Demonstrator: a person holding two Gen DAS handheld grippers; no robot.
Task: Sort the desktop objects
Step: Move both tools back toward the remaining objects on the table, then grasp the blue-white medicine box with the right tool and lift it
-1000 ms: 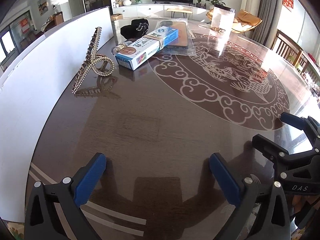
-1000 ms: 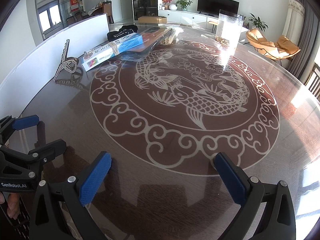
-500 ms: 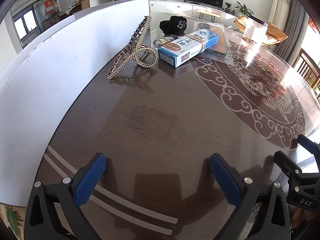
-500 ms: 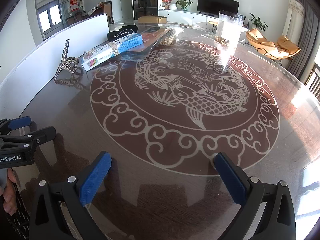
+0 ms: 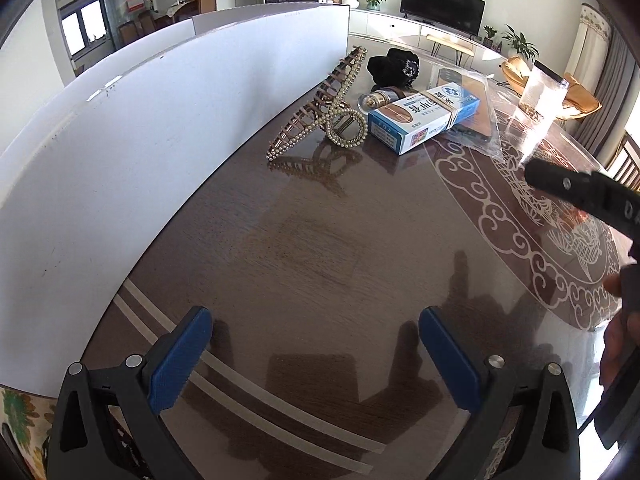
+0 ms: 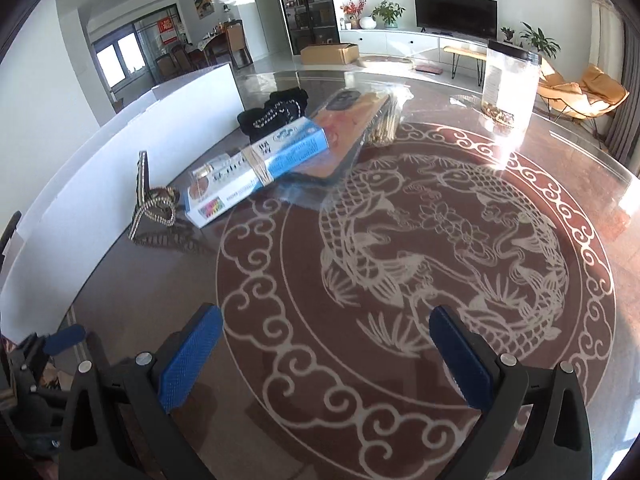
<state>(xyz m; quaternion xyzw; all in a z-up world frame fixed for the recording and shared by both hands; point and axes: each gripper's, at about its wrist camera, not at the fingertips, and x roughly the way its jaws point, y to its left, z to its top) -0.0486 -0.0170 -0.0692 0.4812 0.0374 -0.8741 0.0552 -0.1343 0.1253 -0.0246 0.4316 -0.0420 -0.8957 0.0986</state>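
- Left wrist view: the left gripper [image 5: 312,354] hangs over the dark table [image 5: 320,264] with its blue fingers [image 5: 180,354] spread wide and nothing between them.
- The things to sort sit together at about 12 o'clock, well apart from the gripper. The pearl hair clip [image 5: 326,114] is nearest, and the blue and white box [image 5: 424,116] lies just beside it at 1 o'clock.
- Behind them is a black hair tie [image 5: 394,66], and a flat pack in clear wrap [image 5: 468,108] lies under the far end of the box.
- I think no sorting has begun yet; this is the reaching step. Next, the gripper must go forward to the hair clip and close on it gently, since it looks thin and bumpy.
- A white board [image 5: 140,140] stands close on the 9 to 11 o'clock side, so there is little room there.
- Right wrist view: the right gripper [image 6: 324,360] is also spread wide and empty, over the fish pattern [image 6: 432,248].
- The pile is at 11 o'clock here. A clear jar [image 6: 508,80] stands apart at 1 o'clock.
- The left gripper shows at 8 o'clock, so the two could bump.
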